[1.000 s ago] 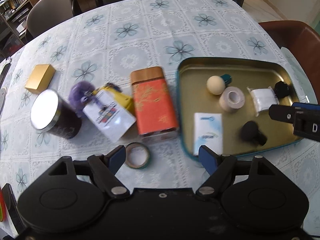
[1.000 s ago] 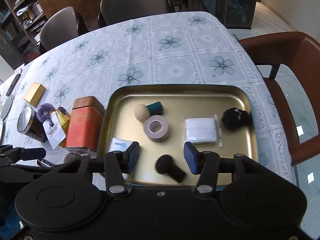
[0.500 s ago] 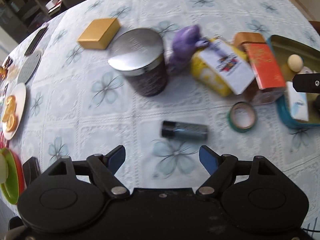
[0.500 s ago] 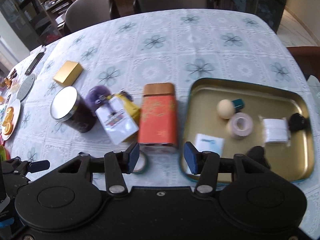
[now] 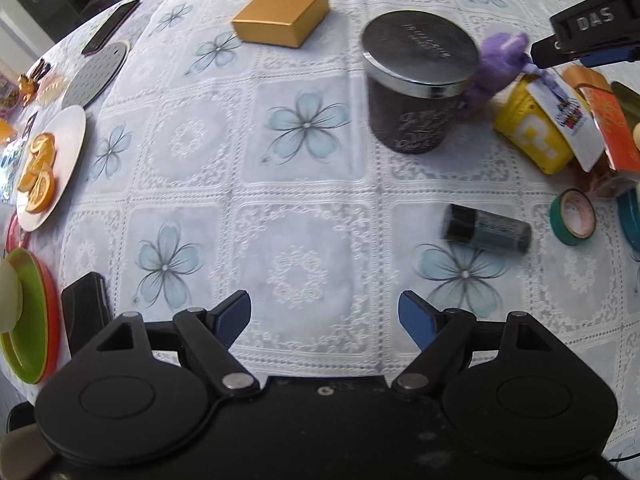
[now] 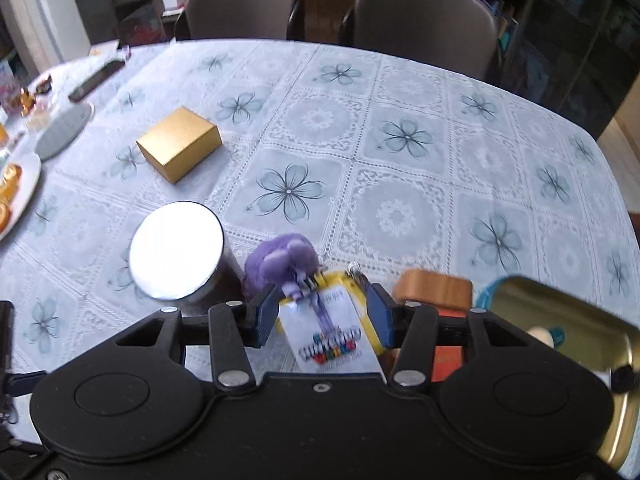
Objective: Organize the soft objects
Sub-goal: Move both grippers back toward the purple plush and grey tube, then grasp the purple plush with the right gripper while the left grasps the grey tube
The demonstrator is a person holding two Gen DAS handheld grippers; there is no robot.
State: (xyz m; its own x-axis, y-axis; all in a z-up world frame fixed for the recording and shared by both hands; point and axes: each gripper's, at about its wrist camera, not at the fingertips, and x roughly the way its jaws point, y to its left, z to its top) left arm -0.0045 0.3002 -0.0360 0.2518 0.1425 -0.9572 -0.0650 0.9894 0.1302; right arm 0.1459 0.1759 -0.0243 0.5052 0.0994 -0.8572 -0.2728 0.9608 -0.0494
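**Closing on the purple plush**

Right gripper (image 6: 322,316) wide open, nothing held, fingers straddling the white hang tag (image 6: 334,338) and yellow plush block (image 5: 532,138) just right of the dark jar (image 6: 178,256). Purple plush toy (image 6: 282,266) just past the fingertips, touching the jar's right side, tied to the tag. Judged step: reaching in for the purple-and-yellow soft bundle, bound for the gold tray (image 6: 560,320) well right of the jar.

To do well: push slightly further so the pads meet the plush body, not the slippery card. Squeeze gently but fully, soft fill giving way. Lift straight up, clear of the jar and the orange tin (image 6: 438,292) just right of the bundle.

Left gripper (image 5: 324,318) also wide open and empty, hanging over bare tablecloth (image 5: 304,216) well in front of the jar. Small dark bottle (image 5: 486,230) and green tape roll (image 5: 574,218) lying in front of the jar, to the right. Gold box (image 6: 178,148) far behind the jar.
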